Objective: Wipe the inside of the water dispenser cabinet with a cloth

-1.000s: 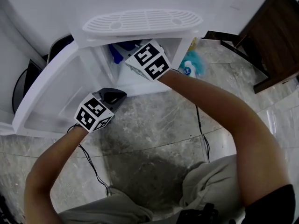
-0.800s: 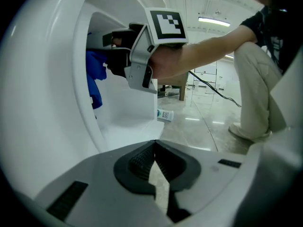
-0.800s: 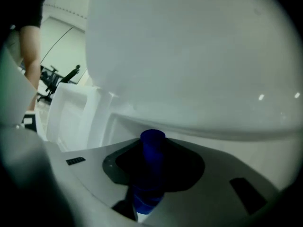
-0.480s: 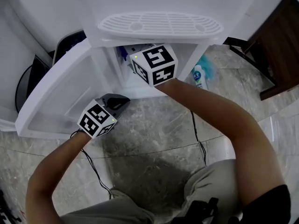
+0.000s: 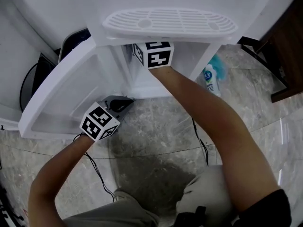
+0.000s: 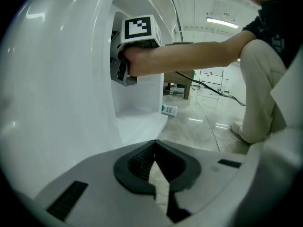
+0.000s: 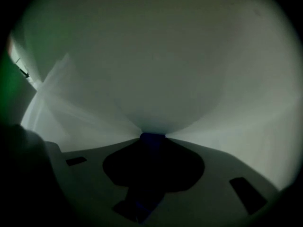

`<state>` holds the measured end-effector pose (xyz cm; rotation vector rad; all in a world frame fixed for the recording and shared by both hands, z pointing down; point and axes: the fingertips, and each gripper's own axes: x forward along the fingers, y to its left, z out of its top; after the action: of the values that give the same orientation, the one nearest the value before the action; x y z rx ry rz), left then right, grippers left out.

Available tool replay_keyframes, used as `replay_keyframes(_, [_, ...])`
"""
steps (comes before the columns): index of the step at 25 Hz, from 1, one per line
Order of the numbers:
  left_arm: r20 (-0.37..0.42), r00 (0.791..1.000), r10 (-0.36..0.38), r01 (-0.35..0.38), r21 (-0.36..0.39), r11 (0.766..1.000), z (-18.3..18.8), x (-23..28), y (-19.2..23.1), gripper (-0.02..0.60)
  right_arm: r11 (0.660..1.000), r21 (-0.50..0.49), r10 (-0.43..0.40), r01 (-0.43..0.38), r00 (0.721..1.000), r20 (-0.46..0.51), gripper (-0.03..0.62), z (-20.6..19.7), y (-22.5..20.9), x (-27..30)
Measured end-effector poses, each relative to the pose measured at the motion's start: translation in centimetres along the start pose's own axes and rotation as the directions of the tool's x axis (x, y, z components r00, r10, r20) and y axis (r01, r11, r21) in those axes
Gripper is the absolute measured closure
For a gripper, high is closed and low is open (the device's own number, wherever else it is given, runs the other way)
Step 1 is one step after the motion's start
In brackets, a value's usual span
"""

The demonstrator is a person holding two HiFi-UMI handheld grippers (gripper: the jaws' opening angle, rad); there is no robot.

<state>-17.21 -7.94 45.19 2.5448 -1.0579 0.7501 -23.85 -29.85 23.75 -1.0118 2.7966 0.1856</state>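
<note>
Wiping looks to be under way. The right gripper [image 7: 152, 145] is reached into the white plastic water dispenser cabinet [image 5: 189, 60] at the upper middle of the head view, under the slotted white drip tray [image 5: 170, 21]. Its jaws have just been closing and pinch a dark blue cloth [image 7: 152, 137] that faces the bare inner wall [image 7: 156, 56]. The left gripper [image 6: 153, 148], closed and empty, hovers by the open white door [image 5: 57, 93] at lower left. The next move likely calls for pressing the cloth flat and sweeping it across the wall.
</note>
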Motion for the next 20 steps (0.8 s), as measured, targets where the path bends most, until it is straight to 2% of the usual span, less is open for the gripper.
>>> replay_keyframes(4, [0.009,1.0,-0.004,0.004,-0.001,1.0,0.4,0.5,0.2,0.574,0.998,-0.047,0.049,-0.049,0.999,-0.017,0.508,-0.1,0.7,-0.9])
replay_keyframes(11, [0.038,0.999,-0.015,0.014,0.006,1.0,2.0,1.6,0.3,0.574,0.993,-0.063,0.098,-0.098,0.995,-0.013,0.508,0.2,2.1,-2.6])
replay_keyframes(15, [0.053,0.998,-0.023,0.023,-0.005,1.0,2.4,1.7,-0.2,0.574,0.991,-0.116,0.073,-0.072,0.997,-0.002,0.508,0.2,1.3,-1.5])
replay_keyframes(20, [0.061,0.998,0.031,-0.026,-0.08,0.996,1.8,0.9,0.8,0.574,0.99,-0.132,0.047,-0.046,0.999,0.002,0.508,-0.1,0.1,-0.1])
